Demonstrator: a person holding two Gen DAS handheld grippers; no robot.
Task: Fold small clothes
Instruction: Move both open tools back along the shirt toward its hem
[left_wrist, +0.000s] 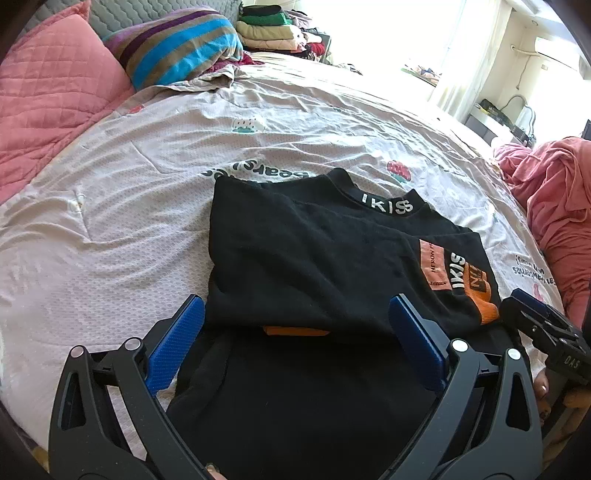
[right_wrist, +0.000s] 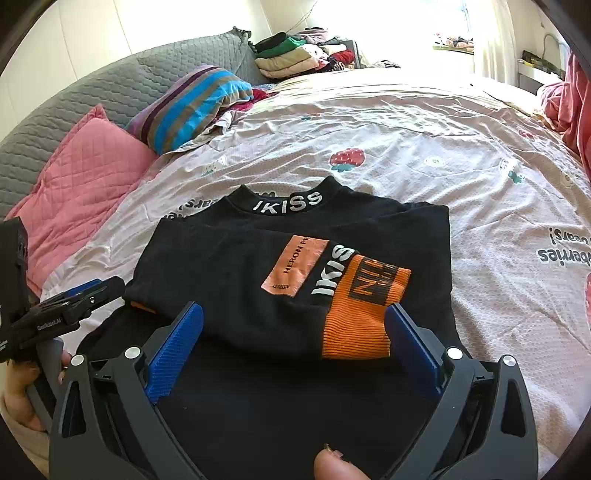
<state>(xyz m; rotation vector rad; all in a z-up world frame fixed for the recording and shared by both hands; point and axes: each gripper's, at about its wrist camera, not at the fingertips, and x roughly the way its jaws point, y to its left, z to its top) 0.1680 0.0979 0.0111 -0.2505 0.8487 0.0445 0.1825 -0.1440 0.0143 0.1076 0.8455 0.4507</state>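
Observation:
A black sweater (left_wrist: 314, 254) (right_wrist: 236, 258) with white lettering on its collar lies partly folded on the bed. A sleeve with an orange cuff (right_wrist: 362, 314) (left_wrist: 485, 310) is laid across its front. My left gripper (left_wrist: 295, 314) hovers over the sweater's near left part, its blue pads wide apart and nothing pinched. My right gripper (right_wrist: 291, 321) stands open over the near right part, and the orange cuff lies below and between its pads without being pressed. Each gripper shows at the edge of the other's view: the right gripper (left_wrist: 546, 332), the left gripper (right_wrist: 74, 310).
The bed sheet (left_wrist: 147, 192) (right_wrist: 480, 206) is pale pink with strawberry prints. A pink quilted pillow (left_wrist: 51, 96) and a striped pillow (left_wrist: 177, 44) lie at the far left. Folded clothes (right_wrist: 291, 55) are stacked at the far end. A pink blanket (left_wrist: 554, 199) is heaped at the right.

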